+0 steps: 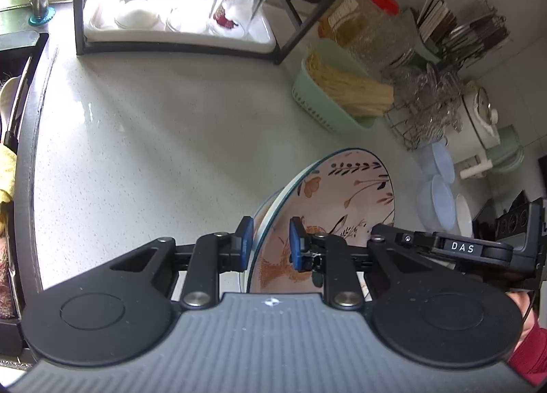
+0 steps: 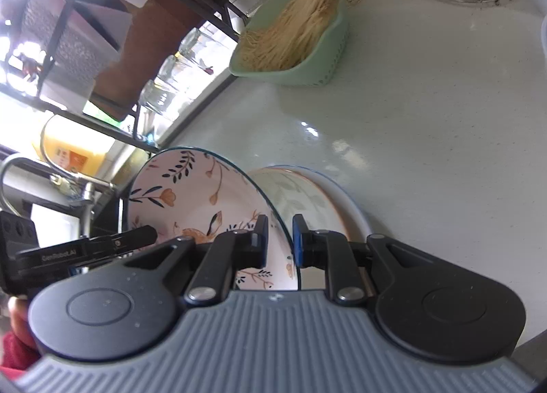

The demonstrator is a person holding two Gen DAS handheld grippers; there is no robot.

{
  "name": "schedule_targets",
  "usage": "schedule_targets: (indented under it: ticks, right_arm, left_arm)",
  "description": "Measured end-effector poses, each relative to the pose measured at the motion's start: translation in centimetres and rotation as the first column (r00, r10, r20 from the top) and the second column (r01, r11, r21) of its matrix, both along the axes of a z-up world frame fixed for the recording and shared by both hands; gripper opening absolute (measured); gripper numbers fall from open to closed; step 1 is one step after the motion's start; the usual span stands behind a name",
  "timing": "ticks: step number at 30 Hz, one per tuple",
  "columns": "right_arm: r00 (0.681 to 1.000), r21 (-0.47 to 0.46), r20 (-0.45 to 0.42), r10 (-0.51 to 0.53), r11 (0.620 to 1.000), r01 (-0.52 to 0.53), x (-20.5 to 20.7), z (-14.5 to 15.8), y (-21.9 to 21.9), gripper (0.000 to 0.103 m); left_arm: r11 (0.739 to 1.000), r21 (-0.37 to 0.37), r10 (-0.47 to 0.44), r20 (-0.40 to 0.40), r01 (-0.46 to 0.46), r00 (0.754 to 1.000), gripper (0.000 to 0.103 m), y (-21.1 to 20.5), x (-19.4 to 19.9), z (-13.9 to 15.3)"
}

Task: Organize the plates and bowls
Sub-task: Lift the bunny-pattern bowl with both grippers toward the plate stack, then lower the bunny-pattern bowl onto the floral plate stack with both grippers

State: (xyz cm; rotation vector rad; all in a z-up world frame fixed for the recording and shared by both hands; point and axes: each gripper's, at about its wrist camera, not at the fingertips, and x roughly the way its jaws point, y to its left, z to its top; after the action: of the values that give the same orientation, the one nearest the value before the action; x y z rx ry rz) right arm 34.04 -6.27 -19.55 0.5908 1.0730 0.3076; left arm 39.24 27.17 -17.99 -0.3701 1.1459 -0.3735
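Observation:
A pink floral bowl (image 1: 345,194) with a teal rim is held between both grippers. My left gripper (image 1: 271,244) straddles its near rim, pads on either side of the wall. My right gripper (image 2: 279,239) straddles the opposite rim of the same bowl (image 2: 191,194). Both look closed on the rim. In the right wrist view a plate with a pale leaf pattern (image 2: 307,201) lies under and behind the bowl on the countertop (image 2: 427,140). The other gripper's black body (image 1: 478,249) shows at the right of the left wrist view.
A green basket of dry noodles (image 1: 342,92) stands behind. A black rack holds a white tray with three upturned glasses (image 1: 191,0). A wire rack of glassware (image 1: 427,102), stacked plastic bowls (image 1: 437,184) and a sink edge (image 1: 20,119) surround the white countertop (image 1: 171,136).

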Motion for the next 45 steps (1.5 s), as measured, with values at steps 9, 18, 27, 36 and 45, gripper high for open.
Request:
schedule_targets:
  ticks: [9, 18, 27, 36, 45]
  right_arm:
    - [0.998, -0.12, -0.006, 0.066, 0.991, -0.066, -0.4, -0.3, 0.1, 0.018]
    - [0.997, -0.166, -0.009, 0.083, 0.983, -0.083, -0.5, -0.6, 0.8, 0.018]
    - [0.999, -0.127, 0.002, 0.045, 0.991, -0.044, -0.9, -0.8, 0.4, 0.019]
    - [0.996, -0.183, 0.054, 0.072, 0.981, -0.061, -1.6, 0.5, 0.4, 0.019]
    - [0.992, -0.246, 0.096, 0.081, 0.968, -0.055, -1.9, 1.7, 0.0, 0.02]
  left_arm:
    - [0.996, 0.082, -0.036, -0.025, 0.038, 0.999, 0.024, -2.3, -0.7, -1.3]
    - [0.986, 0.16, -0.032, -0.065, 0.042, 0.997, 0.024, -3.6, -0.7, -2.2]
    - [0.975, 0.218, -0.03, -0.093, 0.05, 0.995, 0.024, -4.3, -0.4, -2.3]
    - [0.974, 0.227, -0.005, -0.087, 0.025, 0.996, 0.024, -4.5, -1.2, -2.0]
    - [0.982, 0.187, 0.043, -0.032, -0.036, 0.999, 0.024, -4.5, -2.3, -0.4]
